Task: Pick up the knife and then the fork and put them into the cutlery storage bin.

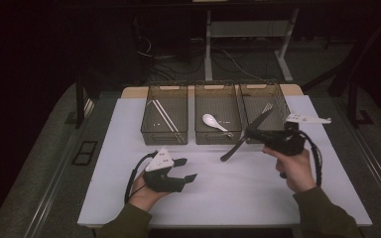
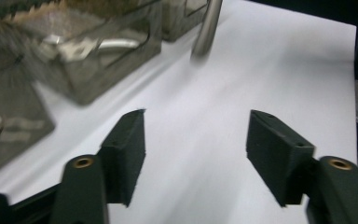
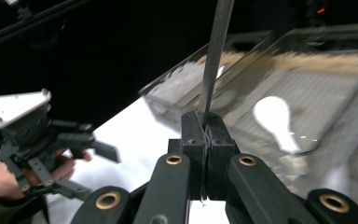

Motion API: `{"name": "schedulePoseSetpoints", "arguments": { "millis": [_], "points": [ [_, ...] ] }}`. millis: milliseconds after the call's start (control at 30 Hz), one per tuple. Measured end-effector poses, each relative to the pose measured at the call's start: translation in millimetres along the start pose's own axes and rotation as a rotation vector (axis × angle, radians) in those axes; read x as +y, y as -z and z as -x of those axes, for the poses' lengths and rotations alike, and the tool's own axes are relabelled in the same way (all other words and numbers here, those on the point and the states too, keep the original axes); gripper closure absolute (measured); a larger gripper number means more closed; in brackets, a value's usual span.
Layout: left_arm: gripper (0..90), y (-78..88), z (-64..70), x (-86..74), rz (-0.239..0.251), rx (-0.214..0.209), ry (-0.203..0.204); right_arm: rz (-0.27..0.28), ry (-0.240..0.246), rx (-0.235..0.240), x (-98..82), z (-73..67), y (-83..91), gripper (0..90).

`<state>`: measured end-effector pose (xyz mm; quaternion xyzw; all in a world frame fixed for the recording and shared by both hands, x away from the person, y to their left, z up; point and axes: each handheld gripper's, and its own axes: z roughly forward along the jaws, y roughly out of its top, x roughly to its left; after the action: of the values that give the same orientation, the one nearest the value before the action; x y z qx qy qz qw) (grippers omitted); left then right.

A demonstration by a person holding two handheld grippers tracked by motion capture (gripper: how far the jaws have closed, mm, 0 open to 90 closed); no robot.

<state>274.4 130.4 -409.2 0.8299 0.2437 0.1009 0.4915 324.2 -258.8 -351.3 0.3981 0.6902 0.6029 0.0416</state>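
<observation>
The right gripper [image 1: 248,133] holds a long, thin metal utensil [image 1: 246,134], its jaws clamped together on the shaft partway along; the item hangs in the air over the front edge of the right-hand mesh basket [image 1: 279,92] and the middle basket [image 1: 217,88], slanting from upper right to lower left. By its look it is stiff, light and smooth, so it is likely to pivot or slip in a narrow pinch; a hold nearer the middle of the shaft, as here, seems soundest. Which kind of utensil it is cannot be settled: both ends are dark and blurred in the high view, and the right gripper view [image 3: 205,135] cuts the shaft off at the top edge. The left gripper [image 1: 188,169] rests low over the white table surface [image 1: 238,198], jaws apart with nothing between them. The middle basket holds a white spoon [image 1: 213,121], the left basket [image 1: 164,89] pale chopsticks [image 1: 164,118], and the right basket a fork [image 1: 266,107]. Basket contents in the left gripper view are smeared beyond reading.
</observation>
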Motion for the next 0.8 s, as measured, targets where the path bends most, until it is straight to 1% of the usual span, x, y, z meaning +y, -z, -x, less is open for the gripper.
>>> {"name": "schedulePoseSetpoints", "arguments": {
  "millis": [33, 67, 167, 233, 333, 400, 433, 467, 533, 633, 700, 767, 800],
  "points": [
    [34.6, 3.8, -2.0, -3.5, -0.009, 0.004, -0.004, 0.007, 0.008, -0.014, 6.1, 4.7, 6.6, 88.8],
    [33.4, 6.2, -3.0, -7.3, -0.008, 0.007, 0.011, 0.017, 0.004, -0.033, 12.4, 8.4, 13.3, 88.8],
    [30.7, 13.6, -7.7, -16.6, -0.025, 0.014, 0.018, 0.054, 0.010, -0.087, 30.7, 21.6, 31.8, 88.8],
    [28.5, 15.9, -10.5, -21.3, -0.034, 0.012, 0.038, 0.071, 0.009, -0.129, 41.9, 30.8, 42.0, 88.8],
    [24.9, 15.9, -13.2, -24.9, -0.038, 0.010, 0.055, 0.084, -0.002, -0.181, 56.0, 44.4, 52.8, 88.8],
    [20.8, 13.4, -13.9, -24.6, -0.036, 0.009, 0.050, 0.081, 0.006, -0.221, 63.5, 51.9, 56.3, 88.8],
    [18.5, 12.2, -13.9, -24.4, -0.042, 0.010, 0.045, 0.082, 0.005, -0.237, 66.1, 55.6, 56.7, 88.8],
    [15.6, 10.7, -13.0, -24.9, -0.047, 0.009, 0.052, 0.082, -0.005, -0.248, 68.0, 60.3, 56.2, 88.8],
    [12.9, 8.8, -12.2, -25.8, -0.055, 0.003, 0.050, 0.075, -0.015, -0.266, 69.5, 71.8, 52.4, 88.8],
    [8.3, 6.8, -11.4, -26.3, -0.070, -0.002, 0.039, 0.033, -0.044, -0.295, 67.0, 89.5, 41.0, 88.8],
    [5.3, 5.0, -10.7, -26.6, -0.076, -0.007, 0.042, -0.007, -0.071, -0.300, 63.6, 99.4, 32.1, 88.8],
    [3.6, 3.0, -10.6, -27.4, -0.089, -0.019, 0.045, -0.046, -0.103, -0.285, 59.5, 107.7, 22.8, 88.7],
    [3.5, 2.3, -10.8, -27.8, -0.100, -0.024, 0.040, -0.064, -0.110, -0.281, 57.4, 110.3, 18.2, 88.7]
  ]
}}
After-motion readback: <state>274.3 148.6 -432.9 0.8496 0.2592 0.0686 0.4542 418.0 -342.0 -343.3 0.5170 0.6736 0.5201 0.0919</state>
